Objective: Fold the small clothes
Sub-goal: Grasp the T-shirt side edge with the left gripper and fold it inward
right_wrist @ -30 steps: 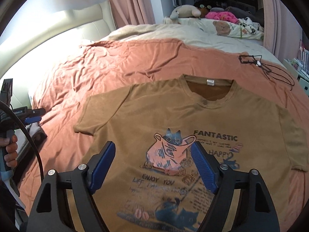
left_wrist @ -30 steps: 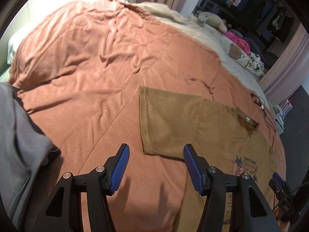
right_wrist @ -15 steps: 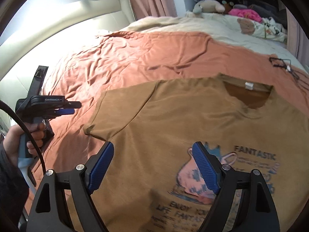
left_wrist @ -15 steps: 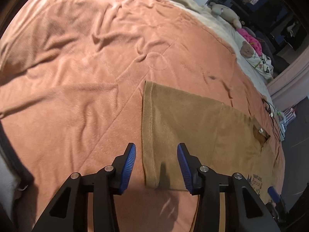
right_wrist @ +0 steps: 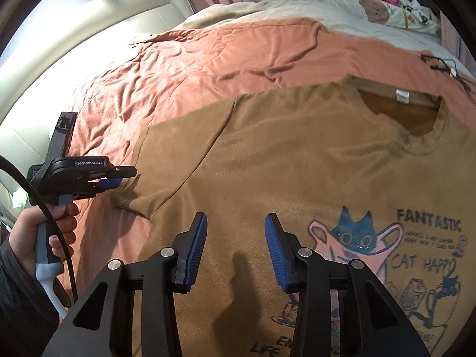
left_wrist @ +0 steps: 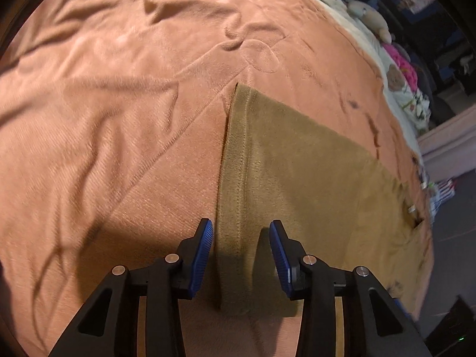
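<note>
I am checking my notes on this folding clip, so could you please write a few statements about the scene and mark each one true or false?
1. The brown T-shirt lies print side up on the orange blanket. True.
2. The left gripper straddles a sleeve hem. True.
3. The right gripper grips the collar. False: it is over the shirt body, jaws apart, having just been closing.
4. The shirt is already folded in half. False: it lies spread flat.

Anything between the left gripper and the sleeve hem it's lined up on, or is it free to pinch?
Nothing visible blocks it. The left gripper straddles the sleeve hem of the brown T-shirt, its jaws just closing but not yet pressing. Only the orange bedspread lies beneath.
</note>
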A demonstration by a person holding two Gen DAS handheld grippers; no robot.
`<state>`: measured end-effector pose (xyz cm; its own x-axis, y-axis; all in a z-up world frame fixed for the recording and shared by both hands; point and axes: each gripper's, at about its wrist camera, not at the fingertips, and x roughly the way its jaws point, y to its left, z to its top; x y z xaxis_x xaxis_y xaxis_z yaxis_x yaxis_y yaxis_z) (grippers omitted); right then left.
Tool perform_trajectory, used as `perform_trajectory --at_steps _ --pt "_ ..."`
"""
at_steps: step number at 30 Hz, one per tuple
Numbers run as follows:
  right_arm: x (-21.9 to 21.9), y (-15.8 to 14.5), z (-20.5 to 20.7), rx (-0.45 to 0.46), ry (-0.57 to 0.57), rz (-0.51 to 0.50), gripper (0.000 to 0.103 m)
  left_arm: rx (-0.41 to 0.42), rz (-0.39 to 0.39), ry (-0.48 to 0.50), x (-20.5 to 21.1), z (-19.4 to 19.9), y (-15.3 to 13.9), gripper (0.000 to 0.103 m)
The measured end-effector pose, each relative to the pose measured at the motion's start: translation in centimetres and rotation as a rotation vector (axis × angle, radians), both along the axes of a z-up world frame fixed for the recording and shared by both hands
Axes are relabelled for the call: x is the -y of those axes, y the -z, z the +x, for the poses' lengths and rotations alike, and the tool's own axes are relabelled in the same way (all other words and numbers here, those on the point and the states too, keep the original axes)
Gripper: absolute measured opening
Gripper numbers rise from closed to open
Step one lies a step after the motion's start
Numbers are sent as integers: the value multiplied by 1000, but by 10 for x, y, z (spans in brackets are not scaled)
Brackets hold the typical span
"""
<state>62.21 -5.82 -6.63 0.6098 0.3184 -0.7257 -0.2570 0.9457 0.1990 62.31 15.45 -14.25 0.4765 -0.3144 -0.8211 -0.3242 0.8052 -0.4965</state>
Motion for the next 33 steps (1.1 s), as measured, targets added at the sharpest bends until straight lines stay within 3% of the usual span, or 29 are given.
perform_trajectory --at_steps 1,3,5,8,13,28,33 --pt "-1 2 2 -5 -4 10 32 -4 -47 -2 -3 -3 3 34" --pt "-3 4 7 -19 -7 32 28 -2 -61 -8 -4 -8 4 28" --pt "-8 9 15 -45 -11 69 23 -13 -93 -8 -9 -13 6 15" --pt "-14 16 27 -76 -5 118 12 -12 -118 -4 -13 -17 4 8" --pt "-20 31 44 -154 4 210 5 41 -84 19 -6 -13 -17 6" --pt "-34 76 78 -331 -4 451 5 123 -70 123 22 5 -63 6" --pt "-34 86 90 -348 20 467 4 134 -85 157 40 2 -73 6"
